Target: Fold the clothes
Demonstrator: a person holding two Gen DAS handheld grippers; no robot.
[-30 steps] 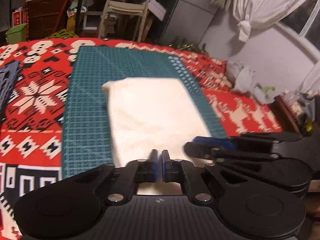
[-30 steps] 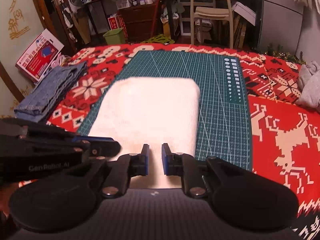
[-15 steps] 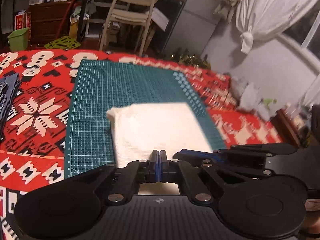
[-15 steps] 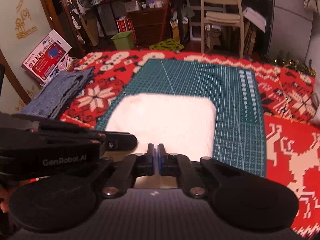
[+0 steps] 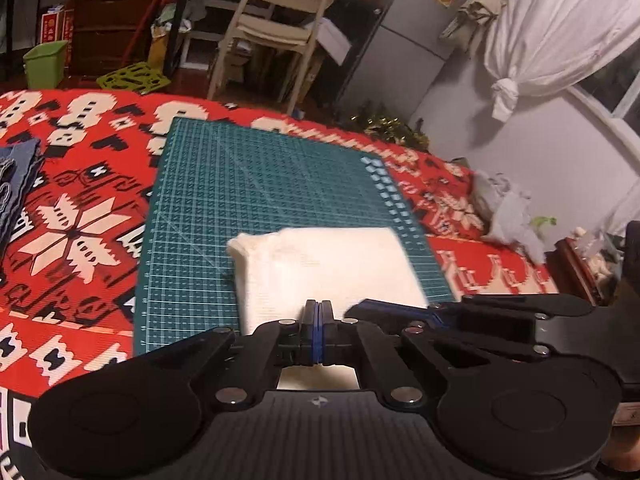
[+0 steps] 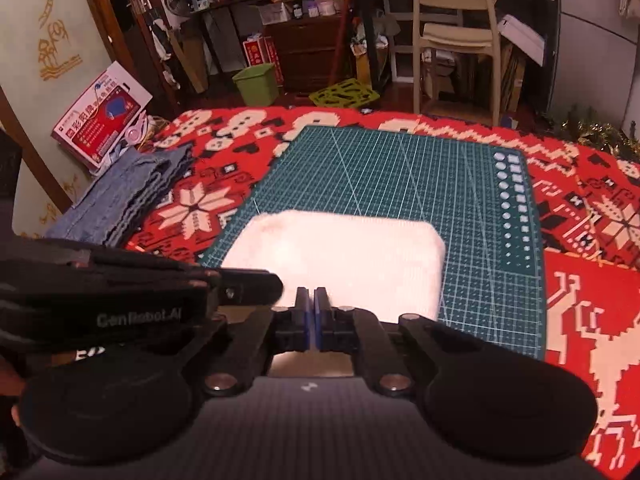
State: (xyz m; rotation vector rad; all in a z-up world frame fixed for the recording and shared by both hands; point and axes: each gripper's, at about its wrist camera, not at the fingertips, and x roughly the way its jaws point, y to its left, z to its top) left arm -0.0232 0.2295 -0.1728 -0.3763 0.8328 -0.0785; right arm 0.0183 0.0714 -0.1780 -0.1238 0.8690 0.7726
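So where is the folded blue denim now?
The folded blue denim lies on the red patterned cloth, left of the green cutting mat, in the right wrist view.

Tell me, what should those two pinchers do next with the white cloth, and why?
Probably carry the near edge forward toward the far edge, folding it in half. Both the left gripper and right gripper look shut on the near edge of the white cloth, which otherwise lies flat on the green mat.

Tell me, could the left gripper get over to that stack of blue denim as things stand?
Probably yes, but not right away. The left gripper is shut on the white cloth and would need to let go. The folded denim lies on its own side on the red blanket, nothing between.
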